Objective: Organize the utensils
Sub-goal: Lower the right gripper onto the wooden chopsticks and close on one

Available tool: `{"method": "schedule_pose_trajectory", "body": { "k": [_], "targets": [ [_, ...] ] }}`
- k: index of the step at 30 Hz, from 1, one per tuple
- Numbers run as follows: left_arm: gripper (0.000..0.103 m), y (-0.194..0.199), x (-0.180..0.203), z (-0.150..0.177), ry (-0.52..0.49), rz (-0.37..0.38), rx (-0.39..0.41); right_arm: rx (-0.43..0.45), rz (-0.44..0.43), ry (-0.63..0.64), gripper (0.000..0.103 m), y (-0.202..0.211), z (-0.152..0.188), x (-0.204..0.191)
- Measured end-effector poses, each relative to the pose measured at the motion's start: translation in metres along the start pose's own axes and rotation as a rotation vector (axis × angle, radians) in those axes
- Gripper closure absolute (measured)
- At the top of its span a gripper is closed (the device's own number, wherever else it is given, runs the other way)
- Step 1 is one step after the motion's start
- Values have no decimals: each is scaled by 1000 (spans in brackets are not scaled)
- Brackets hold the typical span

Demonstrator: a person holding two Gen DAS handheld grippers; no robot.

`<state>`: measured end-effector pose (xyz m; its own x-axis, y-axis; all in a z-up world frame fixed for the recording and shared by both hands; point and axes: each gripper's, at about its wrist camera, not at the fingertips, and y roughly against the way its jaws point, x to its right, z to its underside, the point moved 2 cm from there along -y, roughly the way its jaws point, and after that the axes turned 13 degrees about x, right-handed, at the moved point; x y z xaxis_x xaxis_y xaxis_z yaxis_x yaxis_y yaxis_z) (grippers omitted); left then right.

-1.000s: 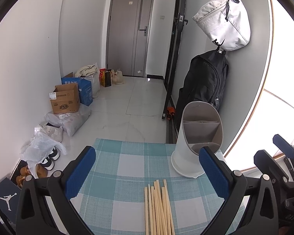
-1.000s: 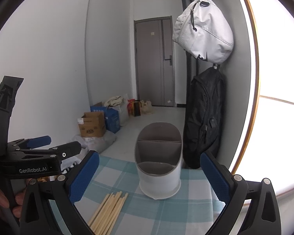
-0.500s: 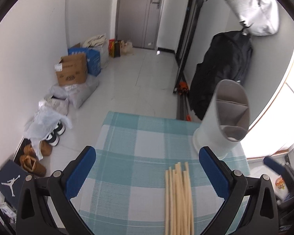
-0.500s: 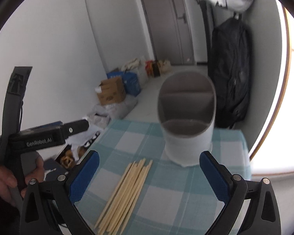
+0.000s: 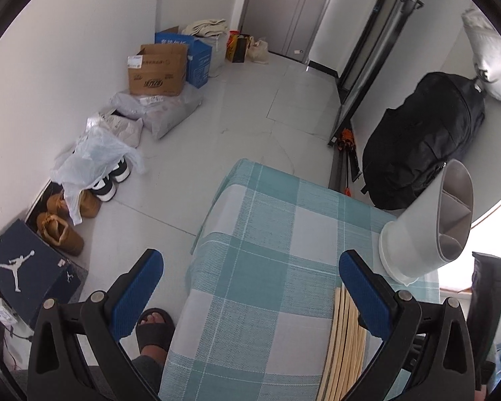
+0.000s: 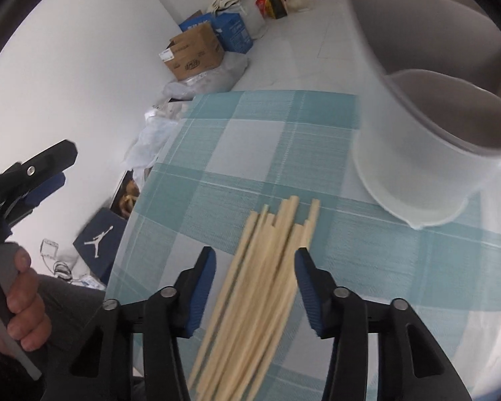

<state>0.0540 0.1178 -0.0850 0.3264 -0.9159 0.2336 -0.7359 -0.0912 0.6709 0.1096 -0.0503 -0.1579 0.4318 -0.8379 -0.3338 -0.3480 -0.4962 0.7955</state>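
Chopsticks (image 6: 267,287) bundled on tabletop (image 6: 217,153), between parted right tongs (image 6: 254,279), untouched. Left tongs (image 5: 250,287) wide apart, empty. Holder (image 6: 427,153) near far edge.

White walls (image 5: 50,67), pale tiled floor (image 5: 250,107), grey door (image 5: 284,6), bright daylight

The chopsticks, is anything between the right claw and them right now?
Nothing visible. The right claw is open with its blue fingers straddling the bundle of chopsticks on the checked tablecloth. The white holder stands beyond their tips, apart from them.
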Motion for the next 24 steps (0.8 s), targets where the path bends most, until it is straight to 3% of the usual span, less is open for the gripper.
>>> {"method": "schedule_pose_trajectory", "body": {
  "k": [4,9,13,18,24],
  "targets": [
    [1,-2,-9,-2,28,1,-10,-46,10,2,78,-13,-6,-4],
    [1,-4,-21,-3,54,7,-22,-111,106,58,78,-28,-4,-7],
    [1,-6,-30,-3,69,8,-31,-123,167,136,84,-30,-4,-14],
    [1,-4,-36,-3,80,10,-33,-130,181,172,84,-33,1,-21],
    [1,-2,-40,-3,82,6,-23,-66,163,99,98,-27,0,-12]
  ]
}}
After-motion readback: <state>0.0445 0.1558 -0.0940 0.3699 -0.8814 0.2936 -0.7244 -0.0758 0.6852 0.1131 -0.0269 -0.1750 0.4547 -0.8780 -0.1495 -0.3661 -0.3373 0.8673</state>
